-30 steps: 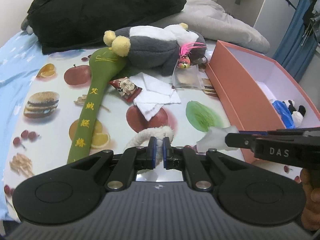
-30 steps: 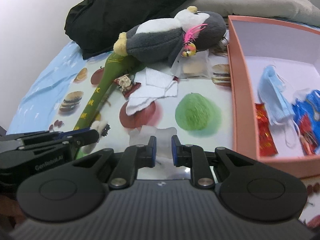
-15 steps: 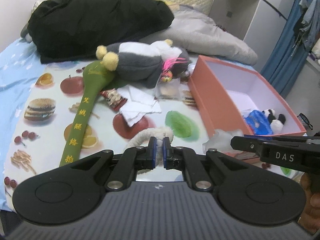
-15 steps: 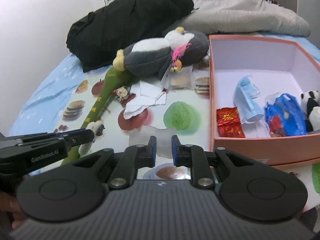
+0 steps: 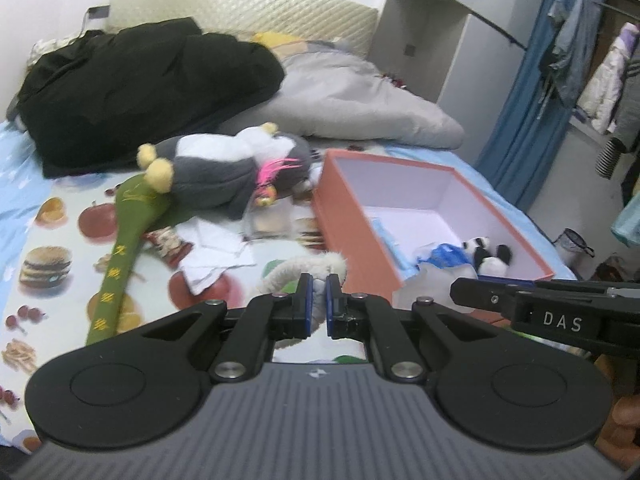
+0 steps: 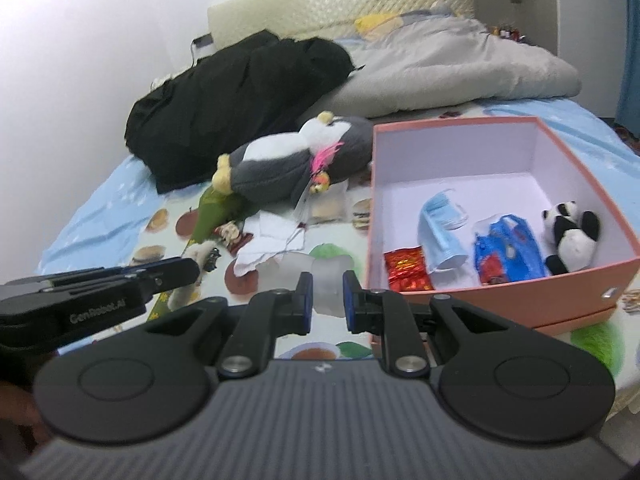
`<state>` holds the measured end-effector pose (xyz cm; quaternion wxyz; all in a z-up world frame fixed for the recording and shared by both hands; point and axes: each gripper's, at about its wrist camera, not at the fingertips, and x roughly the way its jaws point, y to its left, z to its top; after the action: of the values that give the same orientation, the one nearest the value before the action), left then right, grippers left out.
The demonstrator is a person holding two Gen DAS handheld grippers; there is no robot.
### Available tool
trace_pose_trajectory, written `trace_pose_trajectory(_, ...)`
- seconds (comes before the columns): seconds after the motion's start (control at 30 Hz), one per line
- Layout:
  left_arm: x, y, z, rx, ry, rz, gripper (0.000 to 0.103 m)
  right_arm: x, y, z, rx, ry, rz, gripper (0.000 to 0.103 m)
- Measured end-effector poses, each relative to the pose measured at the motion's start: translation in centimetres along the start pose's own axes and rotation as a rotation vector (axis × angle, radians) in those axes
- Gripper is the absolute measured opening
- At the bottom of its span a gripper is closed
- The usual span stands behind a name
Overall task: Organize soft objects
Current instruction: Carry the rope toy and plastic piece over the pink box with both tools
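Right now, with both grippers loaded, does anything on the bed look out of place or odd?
Nothing damaged. The pink box stands upright. A grey penguin plush lies toppled over the green padded stick, and crumpled white tissue is loose beside them, still unsorted.

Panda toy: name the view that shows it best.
Right wrist view: the panda toy sits unobstructed against the box's inner wall. In the left wrist view, the panda is smaller and low behind the box rim.

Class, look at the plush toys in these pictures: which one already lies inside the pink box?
The small panda plush, in the box's right corner; the big grey-and-white plush lies outside on the bed.
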<state>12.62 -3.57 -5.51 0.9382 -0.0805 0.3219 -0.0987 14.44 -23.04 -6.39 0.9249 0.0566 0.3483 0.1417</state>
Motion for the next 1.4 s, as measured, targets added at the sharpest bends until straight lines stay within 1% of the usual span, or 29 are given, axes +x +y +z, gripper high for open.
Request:
trace_pose_trajectory(0.13,-0.3,-2.1,0.1,0.020,-0.007,-0.033,0.008,-1.7,-1.3,0.0,0.020,-0.027,-0.026,0.019)
trace_pose_trajectory(0.23,-0.2,-3.5,0.2,0.010,0.000,-0.084,0.008,-3.0,-2.4,-0.1,0.031,-0.047,-0.044,0.019)
trace_pose_trajectory(0.47,0.3,-7.6,0.5,0.057,-0.003,-0.153,0.008,-5.7,-5.4,-0.5,0.072,-0.079,-0.097,0.019)
trace_pose_trajectory(0.67,2.8,-10.6,1.7,0.088,0.013,-0.192,0.008,-6.3,-8.3,0.0,0.099,-0.087,-0.136,0.019)
trace_pose_trajectory(0.8,5.7,-11.8,3.7,0.094,0.033,-0.210,0.008,-5.3,-9.9,1.5,0.098,-0.091,-0.151,0.019)
trace_pose_trajectory(0.87,7.6,-12.4,4.9,0.113,0.041,-0.217,0.008,-4.3,-10.9,2.6,0.099,-0.089,-0.150,0.019)
trace_pose_trajectory(1.0,11.3,-13.3,7.9,0.137,0.033,-0.209,0.008,-2.1,-12.6,4.8,0.093,-0.085,-0.158,0.019)
trace_pose_trajectory(1.17,16.6,-13.8,11.6,0.143,0.051,-0.186,0.008,1.5,-14.9,7.9,0.088,-0.068,-0.178,0.019)
trace_pose_trajectory(1.23,18.8,-14.0,12.9,0.151,0.070,-0.183,0.008,3.1,-15.8,9.1,0.093,-0.057,-0.184,0.019)
trace_pose_trajectory(1.3,21.1,-14.0,14.0,0.163,0.101,-0.198,0.008,4.8,-16.7,10.2,0.101,-0.041,-0.187,0.019)
trace_pose_trajectory(1.33,22.4,-13.8,14.4,0.162,0.124,-0.198,0.008,5.7,-17.1,10.8,0.099,-0.031,-0.190,0.019)
trace_pose_trajectory(1.37,23.8,-13.8,14.8,0.170,0.156,-0.176,0.008,6.4,-17.5,11.3,0.099,-0.023,-0.188,0.019)
trace_pose_trajectory(1.4,25.0,-13.9,15.1,0.182,0.180,-0.172,0.008,7.2,-17.9,11.8,0.103,-0.011,-0.188,0.019)
